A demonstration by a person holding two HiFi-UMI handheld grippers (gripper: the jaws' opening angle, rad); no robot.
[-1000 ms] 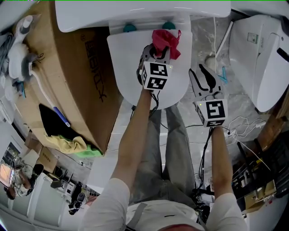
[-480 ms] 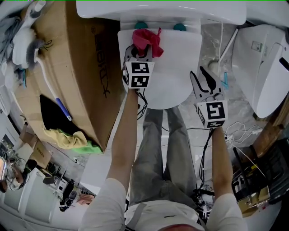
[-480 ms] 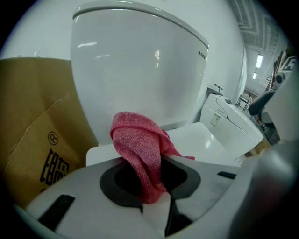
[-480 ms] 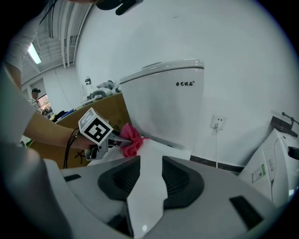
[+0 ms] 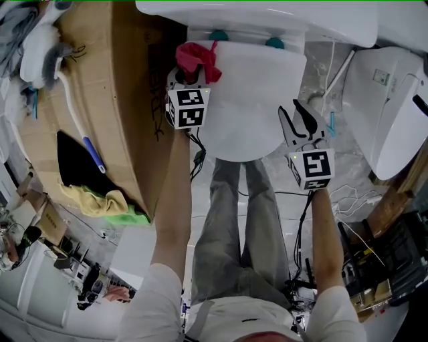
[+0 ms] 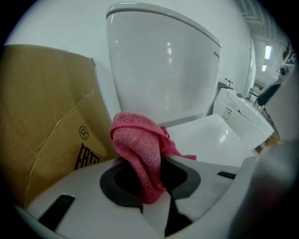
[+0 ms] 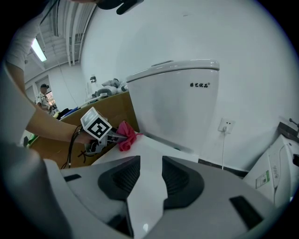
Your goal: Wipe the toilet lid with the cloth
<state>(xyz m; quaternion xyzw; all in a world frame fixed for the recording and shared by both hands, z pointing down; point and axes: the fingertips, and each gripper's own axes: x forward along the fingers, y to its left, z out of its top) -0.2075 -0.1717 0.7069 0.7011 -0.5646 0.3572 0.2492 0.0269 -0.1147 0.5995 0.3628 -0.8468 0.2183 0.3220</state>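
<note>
The white toilet lid (image 5: pixel 251 100) lies closed below the tank (image 5: pixel 267 17). My left gripper (image 5: pixel 189 72) is shut on a crumpled red cloth (image 5: pixel 196 58) at the lid's rear left corner, next to the cardboard box. In the left gripper view the red cloth (image 6: pixel 142 149) hangs bunched between the jaws, with the lid (image 6: pixel 215 137) to the right and the tank (image 6: pixel 163 65) behind. My right gripper (image 5: pixel 299 113) hovers off the lid's right edge, open and holding nothing. In the right gripper view its jaws stand apart over the lid (image 7: pixel 149 154), and the cloth (image 7: pixel 125 135) shows far left.
A large cardboard box (image 5: pixel 114 113) stands tight against the toilet's left side, holding a white brush (image 5: pixel 67 100) and a yellow-green rag (image 5: pixel 107 204). A second white toilet (image 5: pixel 391 93) sits at the right. Cables (image 5: pixel 351 194) trail on the floor. My legs are below the lid.
My left gripper has slid the red cloth leftward across the rear of the lid, from near the middle to the left corner. The right gripper has hardly moved.
</note>
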